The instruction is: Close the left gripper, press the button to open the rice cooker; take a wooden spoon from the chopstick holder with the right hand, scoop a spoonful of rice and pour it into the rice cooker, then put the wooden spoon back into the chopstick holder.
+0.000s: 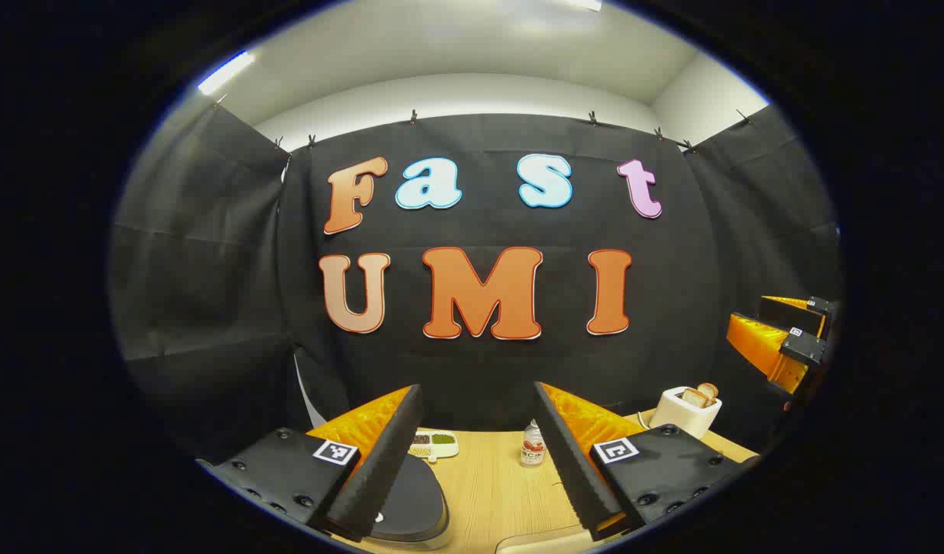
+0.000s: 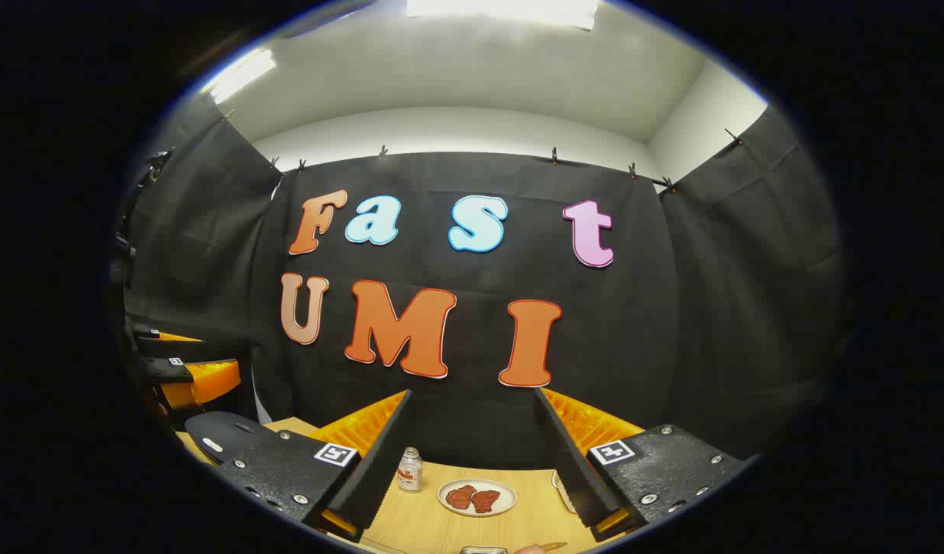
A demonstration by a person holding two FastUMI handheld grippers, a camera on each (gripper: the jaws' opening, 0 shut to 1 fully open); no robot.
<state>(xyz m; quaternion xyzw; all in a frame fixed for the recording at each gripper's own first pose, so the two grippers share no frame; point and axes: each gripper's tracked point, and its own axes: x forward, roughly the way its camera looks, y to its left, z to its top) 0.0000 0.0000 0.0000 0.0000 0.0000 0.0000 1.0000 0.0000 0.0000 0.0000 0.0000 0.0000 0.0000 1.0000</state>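
Observation:
In the left gripper view my left gripper point(image 1: 478, 388) is held open above the wooden table point(image 1: 495, 492), nothing between its fingers. The rice cooker's dark lid point(image 1: 414, 500) lies low down, partly behind the left finger. My right gripper point(image 1: 783, 335) hangs at the far right edge. In the right gripper view that gripper point(image 2: 473, 392) also stands open and holds nothing. The left gripper point(image 2: 183, 373) appears at the left edge, above the dark rice cooker lid point(image 2: 214, 435). At the bottom edge a metal rim point(image 2: 483, 549) and a wooden tip point(image 2: 550, 546) peek in; what they belong to is unclear.
A small divided dish of grains point(image 1: 433, 442), a little bottle point(image 1: 532, 446) and a white toaster with bread point(image 1: 687, 409) stand at the back of the table. The right gripper view has the bottle point(image 2: 410, 469) and a plate of red meat slices point(image 2: 478, 497).

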